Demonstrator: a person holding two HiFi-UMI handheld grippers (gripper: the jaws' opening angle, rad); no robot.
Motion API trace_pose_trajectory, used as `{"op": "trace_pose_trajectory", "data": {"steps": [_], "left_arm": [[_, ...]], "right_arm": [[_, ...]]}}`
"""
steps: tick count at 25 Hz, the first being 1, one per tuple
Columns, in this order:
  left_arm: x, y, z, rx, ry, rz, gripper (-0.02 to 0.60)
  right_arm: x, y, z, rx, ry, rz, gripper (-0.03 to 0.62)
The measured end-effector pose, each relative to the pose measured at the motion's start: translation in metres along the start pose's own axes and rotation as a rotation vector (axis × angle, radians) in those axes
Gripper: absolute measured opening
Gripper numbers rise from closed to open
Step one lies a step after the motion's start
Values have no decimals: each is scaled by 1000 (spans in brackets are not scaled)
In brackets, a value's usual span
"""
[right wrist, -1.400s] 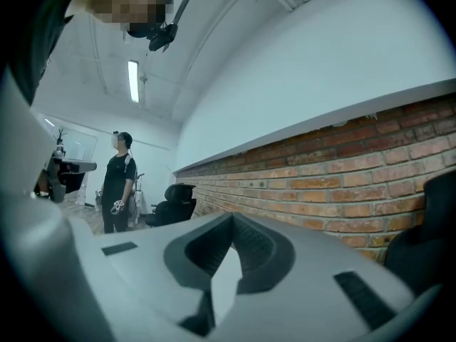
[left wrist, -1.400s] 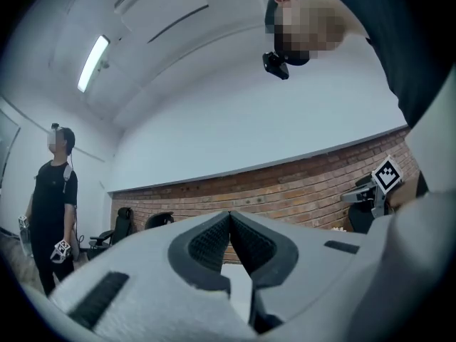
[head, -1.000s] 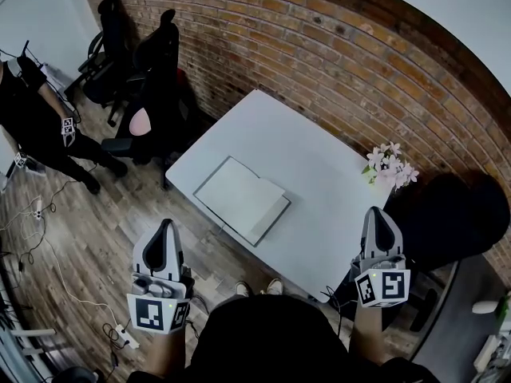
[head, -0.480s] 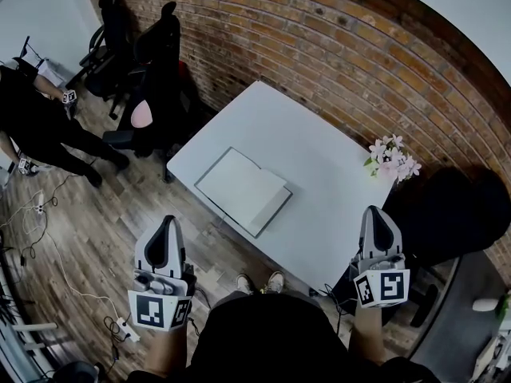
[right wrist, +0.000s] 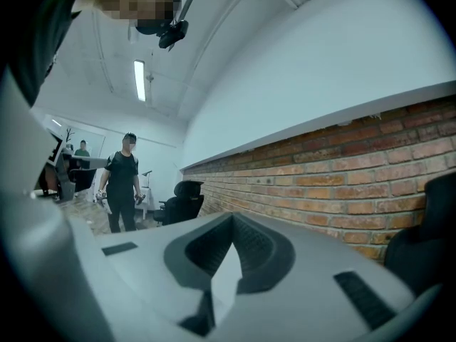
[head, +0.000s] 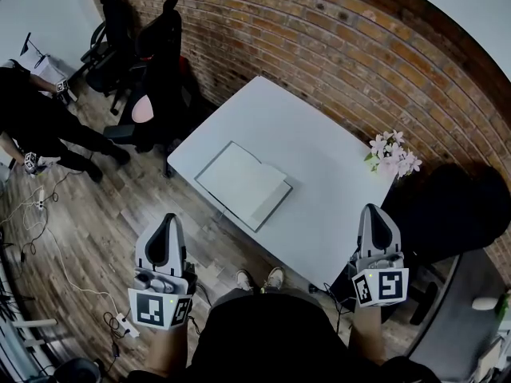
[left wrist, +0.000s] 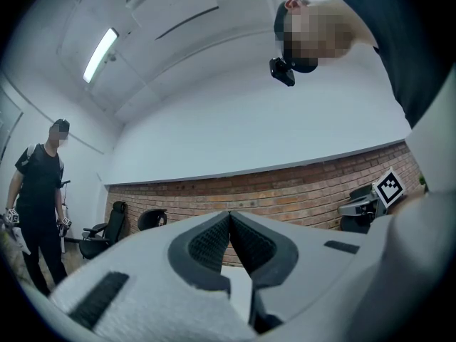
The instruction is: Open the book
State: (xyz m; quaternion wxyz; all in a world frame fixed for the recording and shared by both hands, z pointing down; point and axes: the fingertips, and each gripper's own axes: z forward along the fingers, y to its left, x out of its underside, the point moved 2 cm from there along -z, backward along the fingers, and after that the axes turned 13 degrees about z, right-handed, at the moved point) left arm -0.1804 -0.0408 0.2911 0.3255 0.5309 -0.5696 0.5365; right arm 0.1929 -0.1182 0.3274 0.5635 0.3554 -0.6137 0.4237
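Note:
A closed white book (head: 242, 183) lies flat near the front left edge of the white table (head: 319, 142). In the head view my left gripper (head: 168, 219) hangs over the floor, short of the table and below the book. Its jaws are shut with nothing between them, as the left gripper view (left wrist: 229, 214) confirms. My right gripper (head: 375, 210) is held near the table's front right corner, well to the right of the book. It is shut too, with nothing in it (right wrist: 232, 218). Both point toward the brick wall.
A pink and white flower bunch (head: 391, 156) stands at the table's right edge. Black office chairs (head: 156, 62) crowd the far left by the brick wall (head: 319, 46). A person in black (head: 32, 126) stands on the wooden floor at left. Cables and a power strip (head: 124, 325) lie there.
The person at the left has drifted further left and lifted an arm. Both grippers and the book have kept their places.

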Motion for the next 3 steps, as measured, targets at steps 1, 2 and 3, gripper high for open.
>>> {"op": "trace_pose_trajectory", "data": {"steps": [1,2,3], "left_arm": [[0,0,0,1,1,0,25],[0,-1,-1,2,2,1,25],[0,-1,-1,4,2,1,25]], "right_arm": [[0,0,-1,0,1,0,11],[0,0,-2,0,1,-1,11],[-1,0,-2,0,2,-2,11]]}}
